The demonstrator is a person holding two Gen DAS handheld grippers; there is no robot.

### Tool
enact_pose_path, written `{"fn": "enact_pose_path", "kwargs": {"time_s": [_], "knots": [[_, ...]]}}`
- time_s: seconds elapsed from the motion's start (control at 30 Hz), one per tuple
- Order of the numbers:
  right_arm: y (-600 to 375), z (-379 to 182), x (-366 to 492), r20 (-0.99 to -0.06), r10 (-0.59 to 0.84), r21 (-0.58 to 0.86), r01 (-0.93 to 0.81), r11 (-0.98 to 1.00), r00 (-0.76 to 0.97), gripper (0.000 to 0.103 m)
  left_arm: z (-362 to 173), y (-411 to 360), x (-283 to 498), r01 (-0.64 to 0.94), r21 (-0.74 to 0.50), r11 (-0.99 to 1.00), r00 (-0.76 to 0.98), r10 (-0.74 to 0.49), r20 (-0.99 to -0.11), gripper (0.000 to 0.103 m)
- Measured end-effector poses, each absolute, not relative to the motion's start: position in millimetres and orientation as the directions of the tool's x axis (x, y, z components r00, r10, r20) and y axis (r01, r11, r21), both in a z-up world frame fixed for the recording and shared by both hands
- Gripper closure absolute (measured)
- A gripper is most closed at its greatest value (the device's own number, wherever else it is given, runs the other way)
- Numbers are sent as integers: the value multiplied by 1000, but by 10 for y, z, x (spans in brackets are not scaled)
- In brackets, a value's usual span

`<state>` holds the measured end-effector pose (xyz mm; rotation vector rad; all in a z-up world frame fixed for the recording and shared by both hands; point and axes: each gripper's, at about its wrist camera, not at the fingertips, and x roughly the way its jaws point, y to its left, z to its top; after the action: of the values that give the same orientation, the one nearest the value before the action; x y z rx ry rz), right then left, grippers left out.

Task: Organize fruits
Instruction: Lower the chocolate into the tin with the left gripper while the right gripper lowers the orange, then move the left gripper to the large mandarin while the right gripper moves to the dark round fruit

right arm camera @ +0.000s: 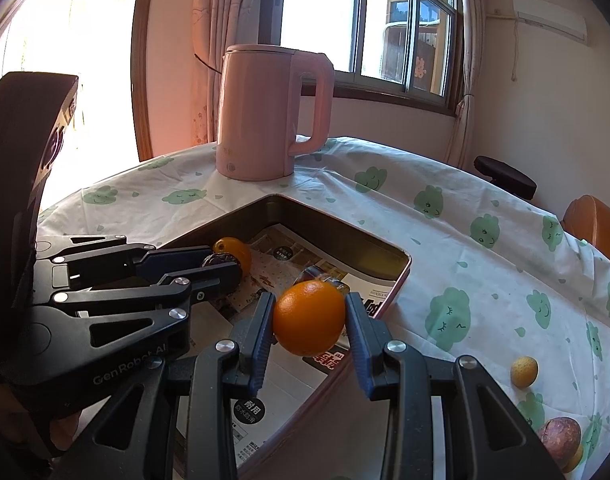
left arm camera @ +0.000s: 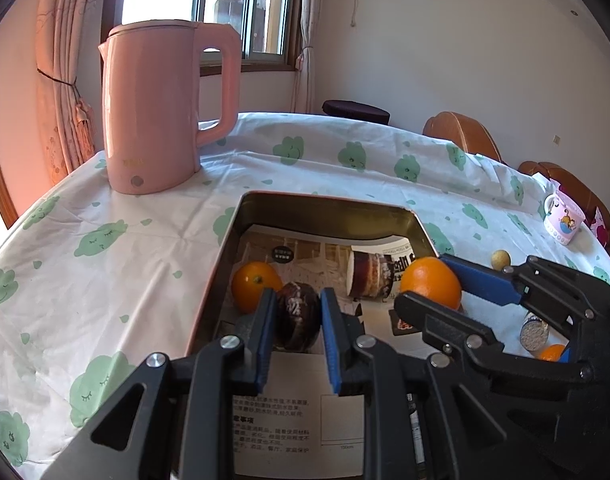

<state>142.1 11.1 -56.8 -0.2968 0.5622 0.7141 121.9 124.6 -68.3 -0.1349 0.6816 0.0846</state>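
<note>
The right gripper [right arm camera: 309, 320] has its jaws clamped on an orange [right arm camera: 309, 317] over the tin [right arm camera: 401, 276] (near edge); the left gripper [left arm camera: 297, 320] pinches a dark fruit [left arm camera: 298, 316] inside it.

Right gripper [right arm camera: 309, 326] clamps an orange [right arm camera: 309, 317] between its blue pads, poised over the near right rim of the metal tin [right arm camera: 337, 226]. At left, the left gripper [right arm camera: 221, 268] reaches into the tin beside a second orange [right arm camera: 236, 251]. Far back stands a pink kettle [right arm camera: 265, 114]. On the cloth at right lie a small yellow fruit [right arm camera: 524, 370] and, nearer, a brownish round fruit [right arm camera: 561, 438].
</note>
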Motion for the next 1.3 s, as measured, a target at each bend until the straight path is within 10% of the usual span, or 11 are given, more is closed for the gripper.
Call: {"fn": "enact_pose_path", "kwargs": {"time_s": [0.6,0.73,1.3], "knots": [[72,-555,1435,-571,526,-58,-670,740,631,53,-692,1280,1205,-146,-91,985,775,57,-629,78],[0,-533,1458,-557,526,-33,-650,760,643,41,-686,1306,1190,-177,-88,980,776,84,-625,59],[-134,-439,1346,-475,504,-45,-592,805,721,24,-586,1328,1041,-215,-84,973,823,134,-552,35]]}}
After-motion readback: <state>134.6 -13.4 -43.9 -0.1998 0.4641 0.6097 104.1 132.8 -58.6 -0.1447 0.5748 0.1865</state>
